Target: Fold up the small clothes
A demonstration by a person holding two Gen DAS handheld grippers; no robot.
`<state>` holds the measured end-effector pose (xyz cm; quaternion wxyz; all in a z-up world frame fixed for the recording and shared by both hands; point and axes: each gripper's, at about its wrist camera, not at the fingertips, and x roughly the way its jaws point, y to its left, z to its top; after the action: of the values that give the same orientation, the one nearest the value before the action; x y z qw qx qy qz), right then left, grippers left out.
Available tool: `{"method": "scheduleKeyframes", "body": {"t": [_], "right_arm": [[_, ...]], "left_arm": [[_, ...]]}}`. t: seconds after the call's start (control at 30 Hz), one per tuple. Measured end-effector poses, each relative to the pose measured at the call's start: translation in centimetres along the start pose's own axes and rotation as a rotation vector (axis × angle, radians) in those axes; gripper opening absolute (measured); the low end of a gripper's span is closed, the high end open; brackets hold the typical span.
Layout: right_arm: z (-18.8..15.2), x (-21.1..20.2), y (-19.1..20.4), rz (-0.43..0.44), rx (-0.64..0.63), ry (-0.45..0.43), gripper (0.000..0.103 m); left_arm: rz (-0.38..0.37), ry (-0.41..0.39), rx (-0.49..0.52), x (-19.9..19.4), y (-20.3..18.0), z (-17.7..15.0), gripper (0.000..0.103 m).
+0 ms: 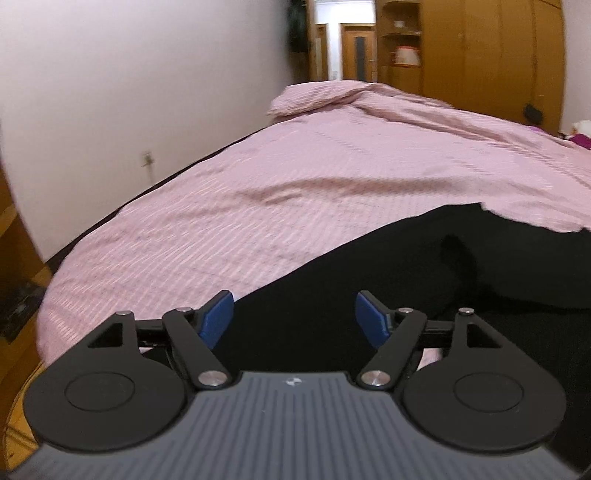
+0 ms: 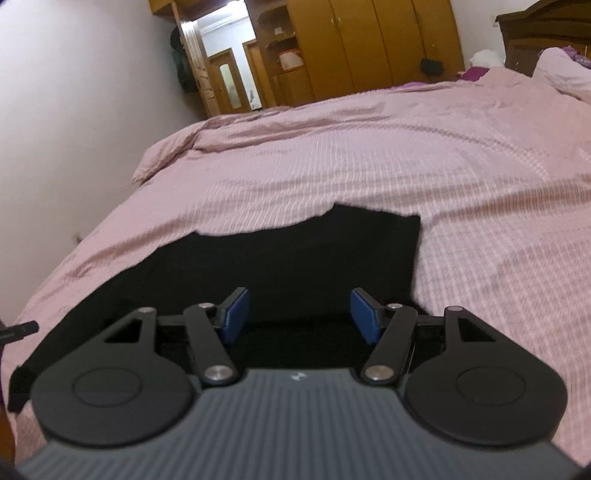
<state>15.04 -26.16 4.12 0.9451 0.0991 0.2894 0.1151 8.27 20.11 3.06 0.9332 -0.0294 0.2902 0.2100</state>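
A bedroom with white walls and a run of honey-coloured wooden wardrobes [image 2: 388, 44] framed the scene, its wide bed covered by a pink striped bedspread [image 1: 295, 184] that lay rumpled toward the far end.

At the left gripper [image 1: 294, 319], the blue pads [image 1: 218, 319] stood wide apart with nothing between them, clear of the cloth below. The gripper was angled down toward the mattress from above the near edge of the bed, its black linkage arms splayed outward and its ribbed grey body filling the bottom of the left wrist view. Beneath and beyond it lay the black garment [image 1: 461, 266], spread on the bedspread and reaching to the right of that view, one fold rising in a soft ridge.

The right gripper [image 2: 299, 315] was likewise spread, its blue pads [image 2: 364, 317] parted and holding nothing, tilted downward over the same garment [image 2: 295, 251]. From this side the dark cloth showed as a roughly squared panel with a straight right edge and an uneven far edge, lying flat on the bedspread near the foot of the bed. A dark strip of it trailed toward the lower left of the right wrist view.

An open doorway [image 2: 225, 74] showed a lit hallway beyond, and a dark wooden headboard [image 2: 543, 33] stood at the far right with a pillow [image 2: 561, 70] beside it.
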Motion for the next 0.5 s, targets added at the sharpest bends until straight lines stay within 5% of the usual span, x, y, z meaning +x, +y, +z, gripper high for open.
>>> {"method": "scheduleKeyframes", "body": {"t": [0.27,0.5], "right_arm": [[-4.2,0.5,1.1,-0.046,-0.003,0.058,0.063],[-6.7,1.8,1.1,-0.070,0.016,0.122,0.063]], "left_arm": [[0.088,0.053,-0.086,-0.2,4.9,-3.0,0.079],[0.086,0.077,-0.127,0.5,6.6,-5.0,0.086]]}}
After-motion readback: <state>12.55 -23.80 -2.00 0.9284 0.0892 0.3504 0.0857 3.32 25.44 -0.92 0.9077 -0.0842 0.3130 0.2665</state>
